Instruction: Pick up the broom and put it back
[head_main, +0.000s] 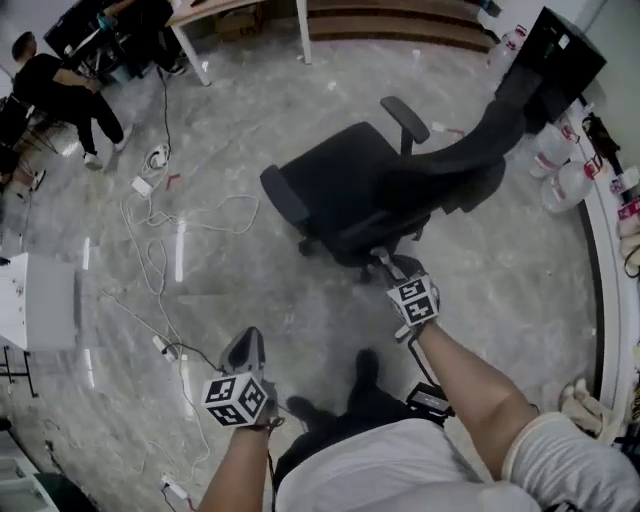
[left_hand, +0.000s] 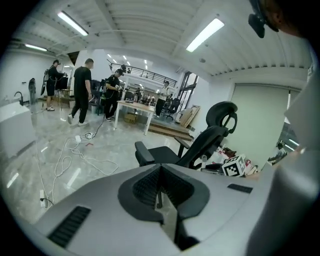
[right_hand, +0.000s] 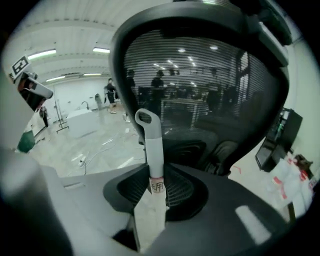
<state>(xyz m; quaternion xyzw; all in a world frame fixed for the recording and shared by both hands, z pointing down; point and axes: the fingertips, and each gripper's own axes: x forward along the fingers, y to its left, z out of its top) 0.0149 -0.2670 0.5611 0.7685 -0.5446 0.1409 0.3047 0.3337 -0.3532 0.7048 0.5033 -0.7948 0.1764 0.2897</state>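
In the right gripper view, the broom's grey handle (right_hand: 152, 160) runs up between the jaws and ends in a hang loop, with a red band and a small label just above the pads. My right gripper (right_hand: 156, 192) is shut on this handle. In the head view that gripper (head_main: 385, 264) is held out in front of the person, close to the black office chair (head_main: 370, 190); the rest of the broom is hidden. My left gripper (head_main: 246, 348) hangs lower left, and its jaws (left_hand: 160, 175) meet with nothing between them.
The chair's mesh back (right_hand: 200, 75) fills the right gripper view at close range. White cables (head_main: 150, 250) and power strips trail over the marble floor at left. People (head_main: 60, 90) stand far left near tables. Water bottles (head_main: 565, 170) line a curved counter at right.
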